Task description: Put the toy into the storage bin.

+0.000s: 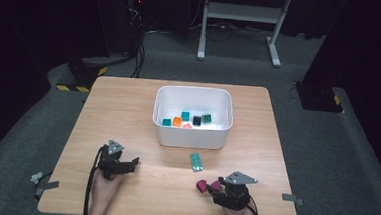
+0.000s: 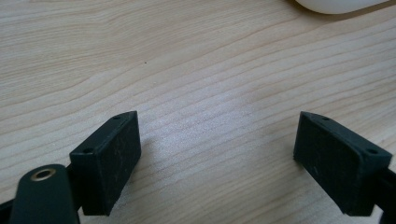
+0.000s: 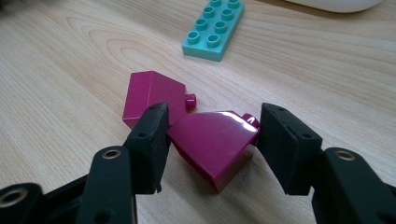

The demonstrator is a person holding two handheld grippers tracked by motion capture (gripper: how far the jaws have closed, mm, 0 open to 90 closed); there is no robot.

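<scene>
Two magenta bricks (image 3: 187, 121) between right gripper's (image 3: 212, 135) wide jaws; left gripper (image 2: 217, 154) wide, empty.

Two black grippers (image 1: 134, 160) (image 1: 212, 187) — grey three-cornered top plates, brass-ringed screw holes, trailing black cables.

Overhead light, dark surroundings, high view soft.

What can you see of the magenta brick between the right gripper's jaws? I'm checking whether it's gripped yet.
The magenta brick is glossy plastic with a sloped face and a round stud showing at its far end. It lies tilted on the wooden table, against a second magenta brick. The right gripper straddles it; both jaws look at or very near its sides, so a firm grip can't be confirmed.
</scene>
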